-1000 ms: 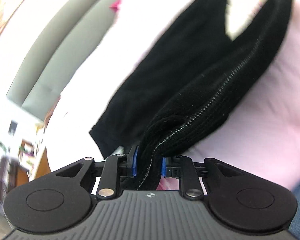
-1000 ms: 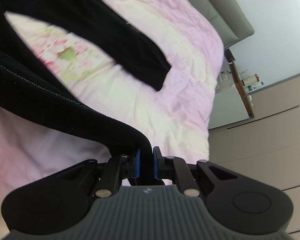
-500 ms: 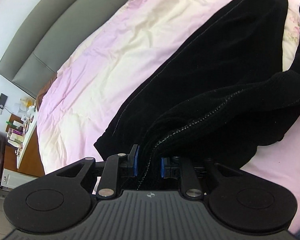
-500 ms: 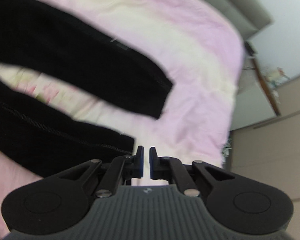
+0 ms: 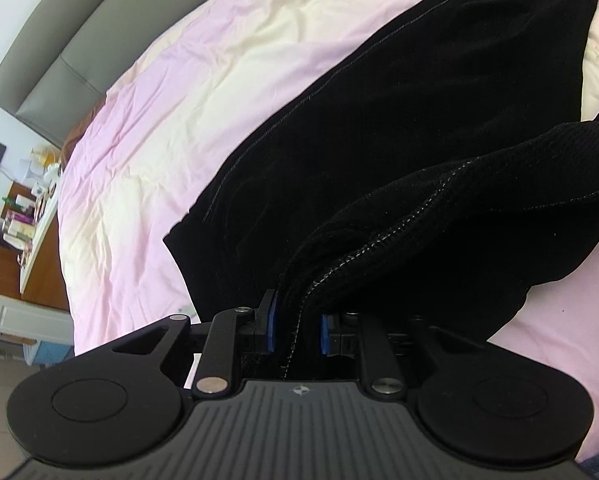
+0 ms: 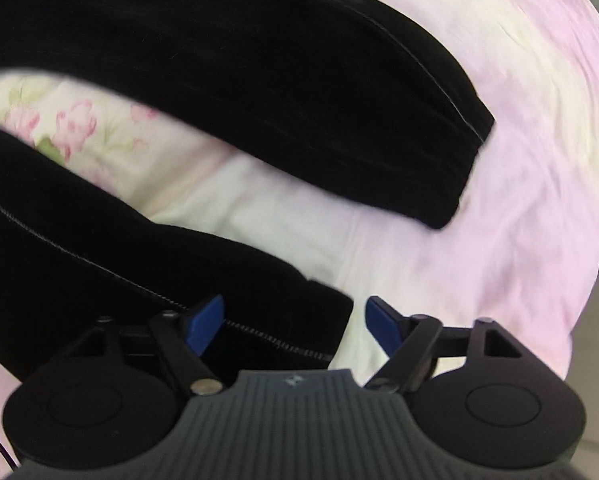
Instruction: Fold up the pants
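Black pants (image 5: 379, 132) lie on a pink and cream bedspread (image 5: 171, 120). My left gripper (image 5: 296, 326) is shut on a bunched, stitched edge of the pants, which drapes up and to the right. In the right wrist view the pants (image 6: 235, 92) show as two black legs with floral sheet between them. My right gripper (image 6: 294, 320) is open, just above the near leg's hem (image 6: 283, 304), holding nothing.
A grey padded headboard (image 5: 59, 52) runs along the far left of the bed. A wooden bedside table (image 5: 23, 224) with bottles and books stands at the left. The bed's edge (image 6: 579, 240) drops off at the right.
My right gripper let go of the pants edge and opened wide; the leg now lies on the bed. My left gripper stays shut on the fabric and has lowered toward the bed.
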